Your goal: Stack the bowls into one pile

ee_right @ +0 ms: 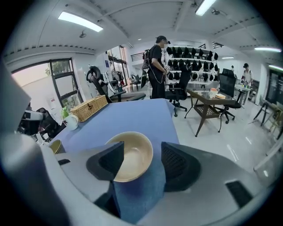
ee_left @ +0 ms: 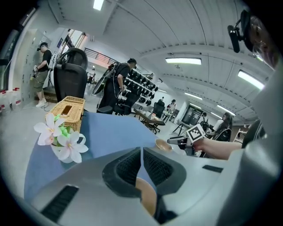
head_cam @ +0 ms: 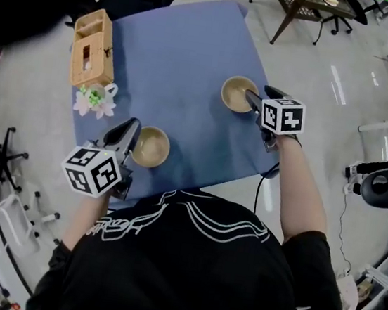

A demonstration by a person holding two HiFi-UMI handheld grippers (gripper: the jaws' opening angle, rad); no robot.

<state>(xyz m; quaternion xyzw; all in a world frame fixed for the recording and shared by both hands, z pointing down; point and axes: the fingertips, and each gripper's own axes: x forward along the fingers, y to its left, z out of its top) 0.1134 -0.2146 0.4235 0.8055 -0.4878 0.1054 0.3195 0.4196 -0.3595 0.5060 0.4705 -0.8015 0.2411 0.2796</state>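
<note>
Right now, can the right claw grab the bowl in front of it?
Probably yes. The right claw is open, and the bowl sits on the blue cloth just ahead of its jaws, partly between them. Nothing stands in the way.

Bowls: two, right bowl [head_cam: 239,93], left bowl [head_cam: 150,145]. Wicker box [head_cam: 93,48]: one. Flower mug [head_cam: 96,99]: one. Table [head_cam: 194,44]: one.
</note>
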